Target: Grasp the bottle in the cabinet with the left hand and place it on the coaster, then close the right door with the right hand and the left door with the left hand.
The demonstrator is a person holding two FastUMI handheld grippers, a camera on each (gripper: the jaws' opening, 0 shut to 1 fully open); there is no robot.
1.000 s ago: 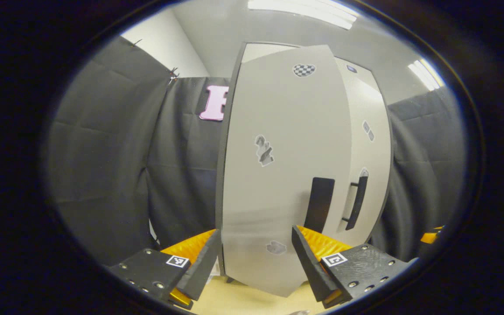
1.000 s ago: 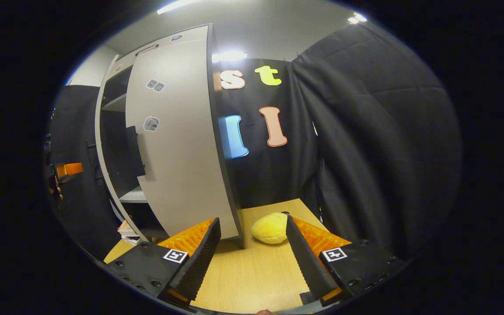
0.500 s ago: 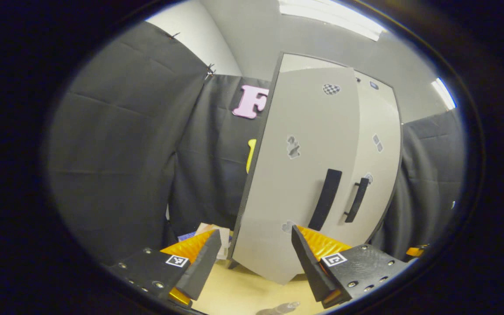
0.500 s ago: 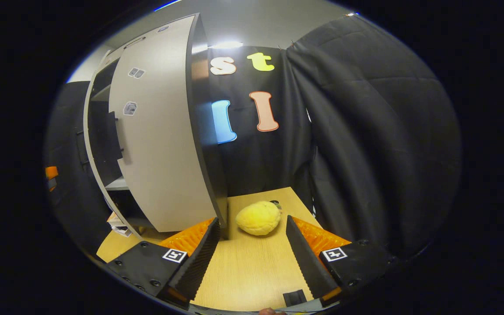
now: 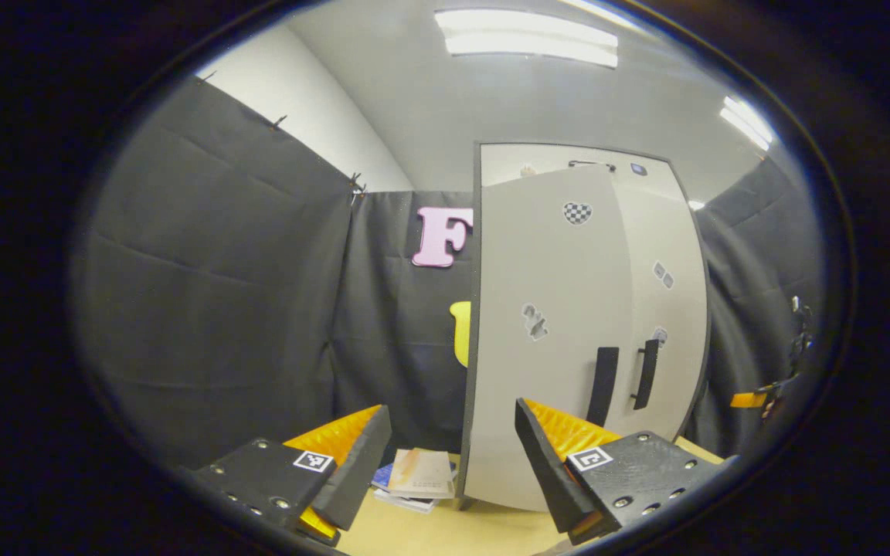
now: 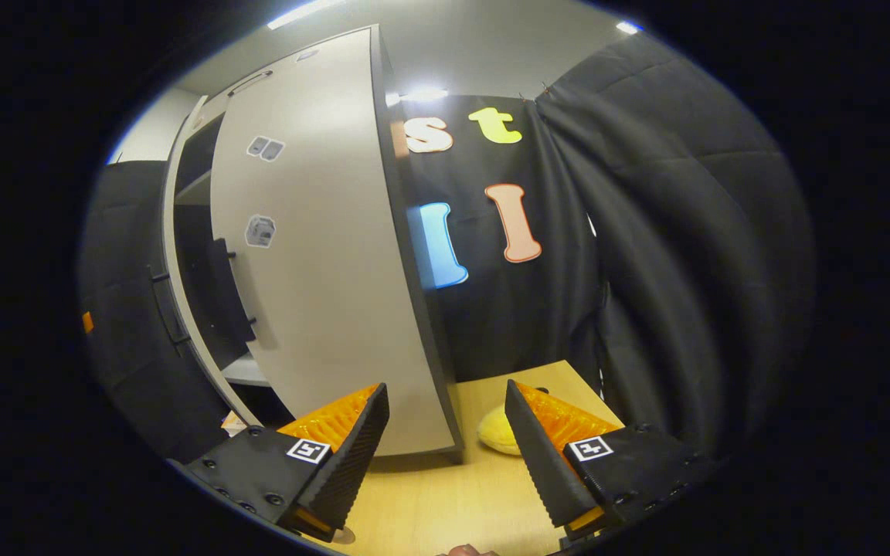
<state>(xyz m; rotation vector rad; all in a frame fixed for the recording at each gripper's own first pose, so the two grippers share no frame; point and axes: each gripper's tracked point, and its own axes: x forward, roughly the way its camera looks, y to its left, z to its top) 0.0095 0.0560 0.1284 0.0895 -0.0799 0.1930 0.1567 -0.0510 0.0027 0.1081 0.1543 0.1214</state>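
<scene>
In the left gripper view the pale grey cabinet (image 5: pixel 507 158) stands ahead on the wooden table. Its left door (image 5: pixel 541 340) is ajar, swung a little toward me, its dark handle (image 5: pixel 603 374) beside the right door's handle (image 5: pixel 646 374). My left gripper (image 5: pixel 445 463) is open, empty and short of the door. In the right gripper view the right door (image 6: pixel 321 278) stands partly open. Dark shelves (image 6: pixel 242 371) show in the gap between it and the left door's edge (image 6: pixel 174 293). My right gripper (image 6: pixel 445 455) is open and empty, near that door's lower corner.
A stack of books (image 5: pixel 418 475) lies on the table left of the cabinet. A yellow soft lump (image 6: pixel 495 436) sits on the table (image 6: pixel 445 510) right of the right door, partly behind my right finger. Black cloth walls close in on both sides.
The left gripper has drawn back from the left door, which now looks smaller, and the books have come into sight. The right gripper has moved nearer the right door; the yellow lump is now half hidden.
</scene>
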